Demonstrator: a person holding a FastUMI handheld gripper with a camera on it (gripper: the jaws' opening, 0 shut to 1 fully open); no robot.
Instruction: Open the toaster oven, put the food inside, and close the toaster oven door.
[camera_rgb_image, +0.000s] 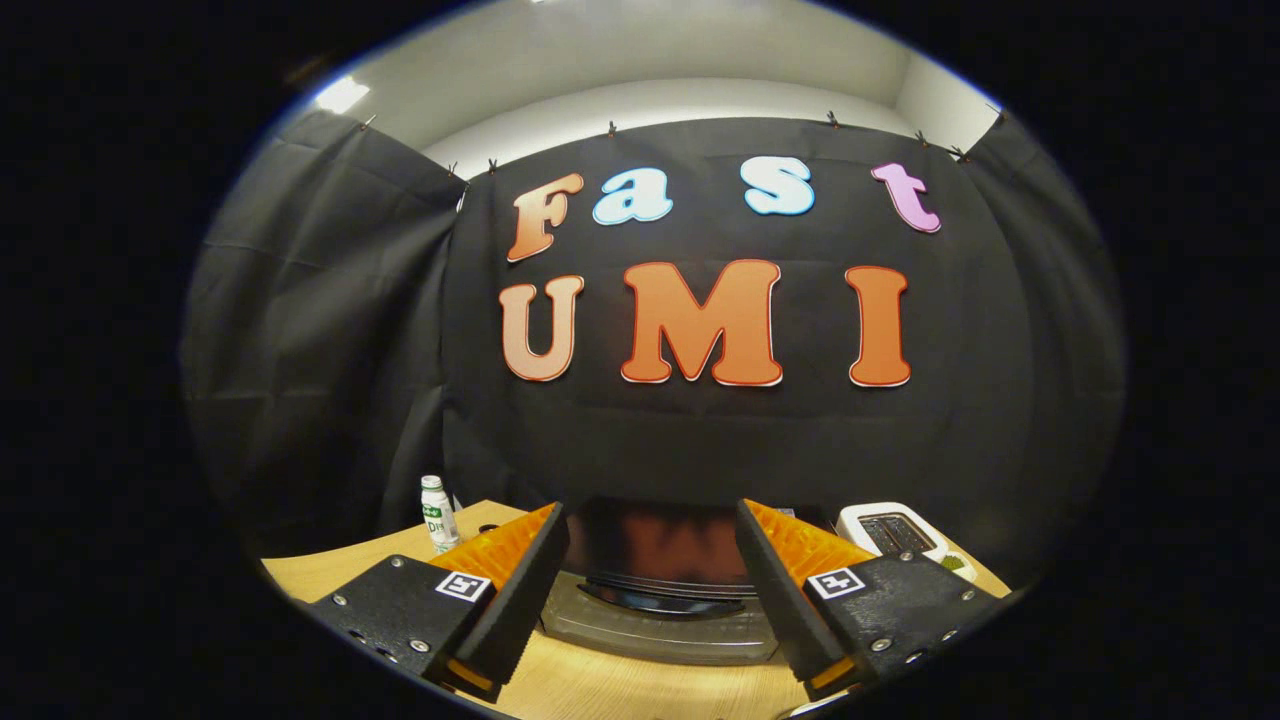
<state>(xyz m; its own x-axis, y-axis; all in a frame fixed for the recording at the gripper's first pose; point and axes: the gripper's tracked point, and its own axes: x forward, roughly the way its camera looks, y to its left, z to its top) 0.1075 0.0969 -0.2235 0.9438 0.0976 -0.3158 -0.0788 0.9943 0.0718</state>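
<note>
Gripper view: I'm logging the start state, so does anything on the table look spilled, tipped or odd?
Nothing stands out. The toaster oven sits square just ahead of the open gripper, the bottle stands upright, and the white toaster sits level on the table.

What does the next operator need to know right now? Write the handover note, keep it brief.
Tool: open, fingers spread wide, holding nothing, raised above the wooden table.
Toaster oven: just ahead of the fingers, seen between them from above; dark top, glass door facing the tool. Whether the door is open or shut cannot be told from this angle.
Nearby: a small white bottle on the table beyond the left finger; a white pop-up toaster beyond the right finger.
Done: nothing that can be confirmed.
Left: open the door, put the food inside, close the door. The food is not yet located.
</note>
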